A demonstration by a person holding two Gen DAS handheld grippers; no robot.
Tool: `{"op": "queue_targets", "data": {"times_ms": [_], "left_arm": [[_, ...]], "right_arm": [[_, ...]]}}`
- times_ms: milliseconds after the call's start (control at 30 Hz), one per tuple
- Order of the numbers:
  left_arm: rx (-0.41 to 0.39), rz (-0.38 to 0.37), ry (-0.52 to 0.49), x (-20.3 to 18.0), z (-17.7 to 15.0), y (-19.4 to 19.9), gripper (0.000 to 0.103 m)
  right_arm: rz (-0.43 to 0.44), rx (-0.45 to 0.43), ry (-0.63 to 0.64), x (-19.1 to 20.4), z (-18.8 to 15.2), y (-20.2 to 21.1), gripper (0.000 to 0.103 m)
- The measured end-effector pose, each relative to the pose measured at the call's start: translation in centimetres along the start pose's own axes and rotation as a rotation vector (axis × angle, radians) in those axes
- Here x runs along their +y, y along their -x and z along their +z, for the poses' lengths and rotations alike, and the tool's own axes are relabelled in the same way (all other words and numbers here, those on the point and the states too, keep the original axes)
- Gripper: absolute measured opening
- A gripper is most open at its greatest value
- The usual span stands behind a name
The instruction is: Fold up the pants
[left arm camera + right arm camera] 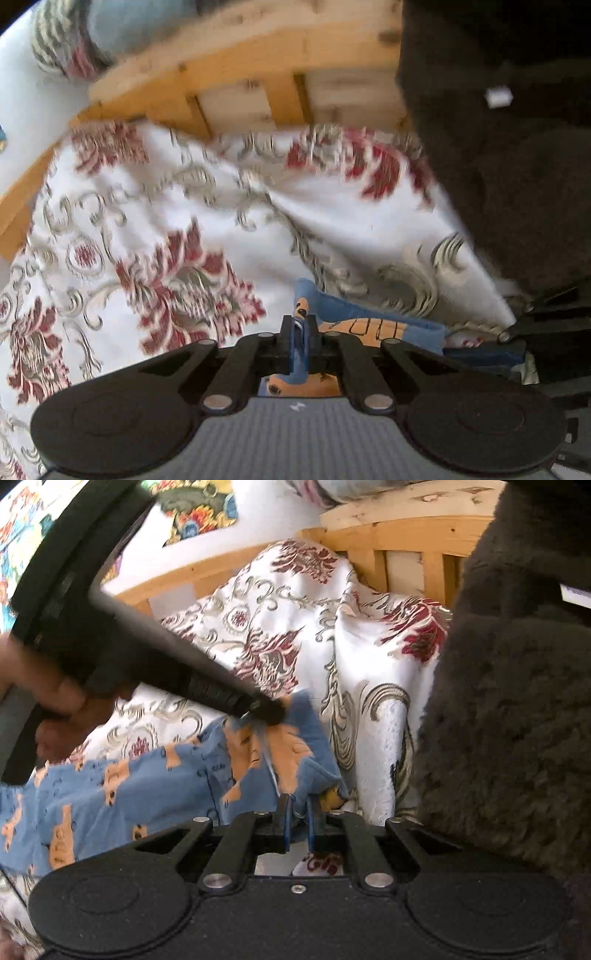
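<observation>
One pair of pants (110,775) lies crumpled on a bed, on top of the bedspread (177,206). The pants are thin blue woven cloth printed with repeated orange animal figures outlined in black. The bedspread is a white, slightly glossy fabric with dark red floral medallions and grey-gold scrollwork; it lies in soft ridges and drapes over the far edge.

Two grippers are in use, each of matte black plastic with two flat parallel fingers, linkage bars and round metal pivot pins.

The left gripper (300,332) is pressed together on a fold of the pants; blue cloth fills the narrow gap between its fingers. In the right wrist view a hand (48,694) grasps its handle.

The right gripper (298,821) pinches a bunched blue edge of the pants, with its blue-lined fingers slightly apart around the cloth.

A slatted bed frame (258,74) of knotty, light yellow wood stands behind the bedspread. One dark brown, fleecy garment (517,720) fills the right side of both views.
</observation>
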State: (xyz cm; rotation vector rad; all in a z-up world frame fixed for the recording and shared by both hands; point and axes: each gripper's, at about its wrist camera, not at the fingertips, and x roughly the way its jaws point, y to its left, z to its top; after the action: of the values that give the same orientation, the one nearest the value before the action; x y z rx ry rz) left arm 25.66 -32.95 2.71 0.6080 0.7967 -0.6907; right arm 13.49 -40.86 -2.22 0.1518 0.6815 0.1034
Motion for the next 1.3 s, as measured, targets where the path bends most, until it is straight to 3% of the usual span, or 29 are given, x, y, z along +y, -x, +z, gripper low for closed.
{"op": "queue_targets", "data": {"times_ms": [67,100,133,200,267,333,500,600,667,733,767,800,900,1000,1067,1167,1267,1300], "left_arm": [[0.029,-0.1,0.052,0.9,0.5,-1.2,0.008],[0.017,-0.148,0.086,1.7,0.5,-1.3,0.016],[0.013,-0.194,0.107,2.5,0.5,-1.4,0.038],[0.012,-0.19,0.156,4.2,0.5,-1.8,0.061],[0.025,-0.204,0.199,6.0,0.5,-2.3,0.06],[0.089,-0.253,0.238,7.7,0.7,-3.6,0.065],[0.236,-0.436,0.363,10.0,1.1,-7.0,0.064],[0.287,-0.502,0.357,9.8,1.7,-8.7,0.062],[0.328,-0.483,0.315,9.3,2.0,-9.6,0.049],[0.35,-0.468,0.307,9.1,2.1,-10.2,0.034],[0.342,-0.48,0.309,9.1,2.1,-10.3,0.031],[0.336,-0.478,0.302,9.0,2.2,-10.2,0.027],[0.309,-0.465,0.27,8.4,2.3,-9.6,0.015],[0.228,-0.439,0.236,8.1,2.3,-7.5,0.013],[0.144,-0.436,0.201,8.0,2.3,-5.4,0.013],[0.01,-0.441,0.171,8.1,2.4,-3.4,0.014],[0.033,-0.408,0.225,7.6,2.5,-5.2,0.019],[0.046,-0.395,0.235,7.4,2.2,-5.9,0.025]], "right_arm": [[-0.007,0.014,0.012,0.2,-0.2,-0.1,0.012],[-0.008,0.017,0.013,0.3,-0.3,-0.1,0.015],[-0.008,0.019,0.014,0.3,-0.3,0.0,0.017],[0.004,0.019,0.006,0.3,-0.4,0.2,0.025],[-0.018,0.019,0.01,0.3,-0.3,0.4,0.026],[-0.061,0.012,0.027,0.5,-0.4,0.6,0.026],[-0.12,0.014,0.019,0.6,-0.2,0.0,0.033],[-0.13,0.041,-0.012,0.4,0.0,-1.3,0.041],[-0.11,0.06,-0.062,-0.2,0.3,-2.2,0.041],[-0.101,0.064,-0.087,-0.5,0.4,-2.6,0.033],[-0.1,0.065,-0.09,-0.5,0.4,-2.7,0.02],[-0.089,0.049,-0.111,-0.8,0.3,-2.5,0.015],[-0.049,-0.025,-0.159,-1.4,0.5,-1.2,0.011],[-0.101,-0.136,-0.088,-0.6,0.6,0.8,0.011],[-0.148,-0.159,-0.069,-0.6,0.6,0.9,0.011],[-0.195,-0.096,-0.045,-0.8,0.7,-0.8,0.011],[-0.203,-0.092,-0.015,-0.7,0.5,-1.1,0.012],[-0.199,-0.093,-0.017,-0.9,0.5,-1.1,0.012]]}}
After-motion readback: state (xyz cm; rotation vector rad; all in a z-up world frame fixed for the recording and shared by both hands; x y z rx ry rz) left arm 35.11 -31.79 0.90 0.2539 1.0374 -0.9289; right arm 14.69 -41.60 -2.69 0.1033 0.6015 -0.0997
